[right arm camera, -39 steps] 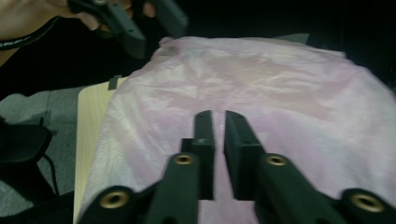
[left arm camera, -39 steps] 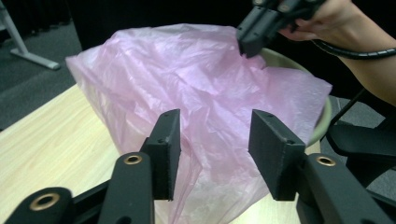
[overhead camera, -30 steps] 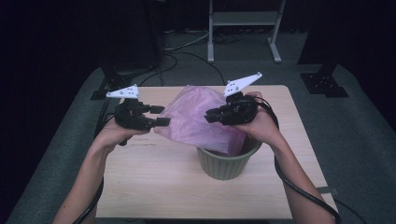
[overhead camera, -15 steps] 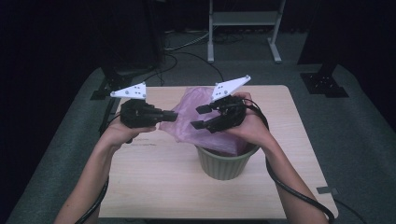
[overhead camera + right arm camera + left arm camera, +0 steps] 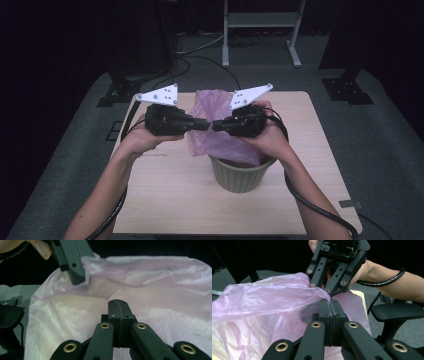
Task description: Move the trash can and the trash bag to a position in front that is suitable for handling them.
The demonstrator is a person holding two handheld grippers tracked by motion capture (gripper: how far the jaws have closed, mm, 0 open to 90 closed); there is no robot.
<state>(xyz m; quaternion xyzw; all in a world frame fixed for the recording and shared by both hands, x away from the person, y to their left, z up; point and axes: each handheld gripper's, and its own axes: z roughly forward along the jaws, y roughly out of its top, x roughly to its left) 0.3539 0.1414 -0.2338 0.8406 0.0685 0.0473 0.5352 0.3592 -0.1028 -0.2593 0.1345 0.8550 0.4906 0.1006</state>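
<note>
A thin pink plastic bag (image 5: 215, 102) sits in a pale green pot (image 5: 240, 175) and stands up out of its rim. My left gripper (image 5: 205, 124) and right gripper (image 5: 216, 125) point at each other, tip to tip, over the pot's left rim. In the left gripper view its jaws (image 5: 329, 305) are shut with the bag's (image 5: 262, 297) edge gathered into them. The right gripper (image 5: 331, 293) hangs just beyond. In the right gripper view its jaws (image 5: 118, 306) have just closed, and a fold of the bag (image 5: 162, 290) runs to their tip. The left gripper (image 5: 78, 277) pinches the film at upper left.
The pot stands right of centre on a light wooden table (image 5: 165, 200). A metal stand (image 5: 260, 20) and two black stand bases (image 5: 120, 90) (image 5: 347, 90) lie beyond the far edge. A black chair (image 5: 397, 312) is off to one side. Cables trail from both grippers.
My left gripper has moved right and up until its tip meets the right gripper's. The right gripper's jaws stood apart half a second ago and are now together. The bag is drawn narrower.
</note>
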